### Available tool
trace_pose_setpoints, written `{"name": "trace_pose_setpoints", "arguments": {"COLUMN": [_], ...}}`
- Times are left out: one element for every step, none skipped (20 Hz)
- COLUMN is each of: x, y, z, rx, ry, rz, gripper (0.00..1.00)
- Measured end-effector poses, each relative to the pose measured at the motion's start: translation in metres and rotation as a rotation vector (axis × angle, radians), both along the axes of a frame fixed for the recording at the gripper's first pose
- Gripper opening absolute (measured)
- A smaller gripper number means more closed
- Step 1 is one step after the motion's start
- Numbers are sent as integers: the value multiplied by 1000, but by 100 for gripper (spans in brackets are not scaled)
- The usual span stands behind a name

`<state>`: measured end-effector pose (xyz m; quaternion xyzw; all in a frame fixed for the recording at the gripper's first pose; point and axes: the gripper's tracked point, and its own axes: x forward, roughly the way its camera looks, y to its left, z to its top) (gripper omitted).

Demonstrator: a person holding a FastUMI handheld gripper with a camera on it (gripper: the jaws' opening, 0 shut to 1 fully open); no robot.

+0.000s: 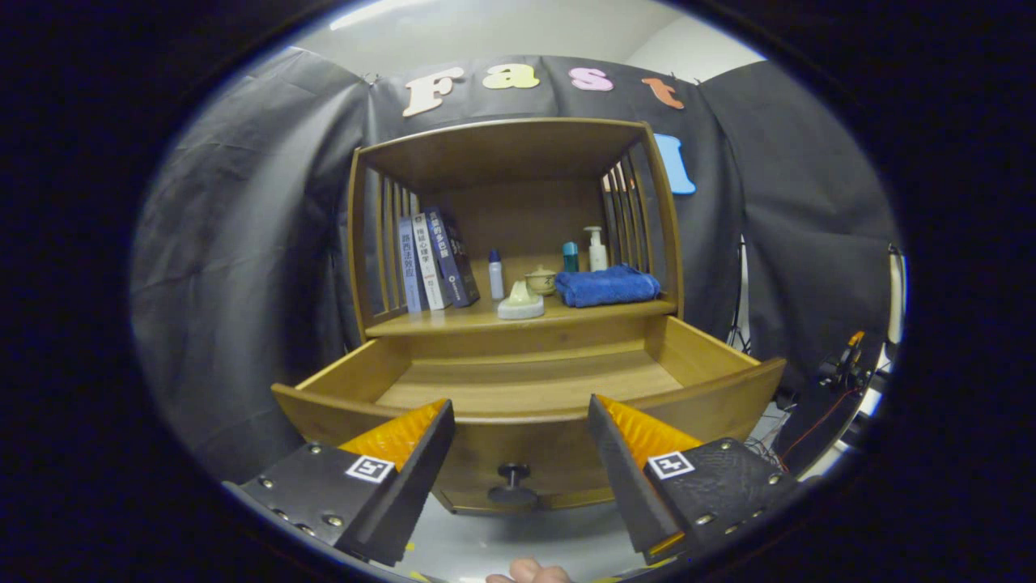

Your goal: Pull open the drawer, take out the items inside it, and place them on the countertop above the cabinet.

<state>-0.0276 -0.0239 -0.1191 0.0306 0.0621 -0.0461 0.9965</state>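
- The gripper (520,429) hangs spread wide, nothing between its fingers, both tips level with the front edge of the drawer (530,389).
- The drawer is pulled well out of the wooden cabinet (518,154); the stretch of its floor that I can see is bare wood, and the near part is hidden behind the front panel.
- At six o'clock from the drawer's front edge, the round dark knob (512,478) sits on the front panel, between the two fingers and clear of both.
- Directly at twelve o'clock from the drawer is the worktop (453,322) of the cabinet, under an open shelf frame with slatted sides.
- On that worktop, at nine o'clock, a row of books (433,263) leans against the left slats.
- Near the middle, a small white bottle with a blue cap (495,275) stands upright, and at five o'clock from it lies a pale rounded object (520,304) near the worktop's front edge.
- Just behind that object sits a small lidded ceramic pot (541,281).
- At three o'clock, a folded blue towel (607,286) lies flat, with a teal bottle (571,257) and a white pump bottle (597,248) standing behind it.
- At the bottom, below the knob, a fingertip of a person's hand (526,573) peeks in.
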Motion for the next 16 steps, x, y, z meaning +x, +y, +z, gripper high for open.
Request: {"name": "trace_pose_setpoints", "arguments": {"x": [-2,-2,-1,0,0,0,0,1,3,9,14,19,23,24,27,31], "y": [0,1,3,6,9,13,17,20,22,25,27,26,24,23,22,24], "z": [-8,-16,-24,-32,-40,-46,-53,-60,-69,-74,-78,-80,-82,-78,-81,-81], "rx": [-3,-3,-4,-6,-8,-7,-4,-5,-7,-8,-10,-10,-12,-6,-13,-39], "ry": [5,11,23,36,44,52,57,65,78,86,91,91,103,63,71,54], "rz": [3,7,17,26,35,43,53,59,61,63,64,57,36,10,-13,-35], "gripper": [98,98,98,98,98,98,98,98,98,98,98,98,98,98,98,97]}}
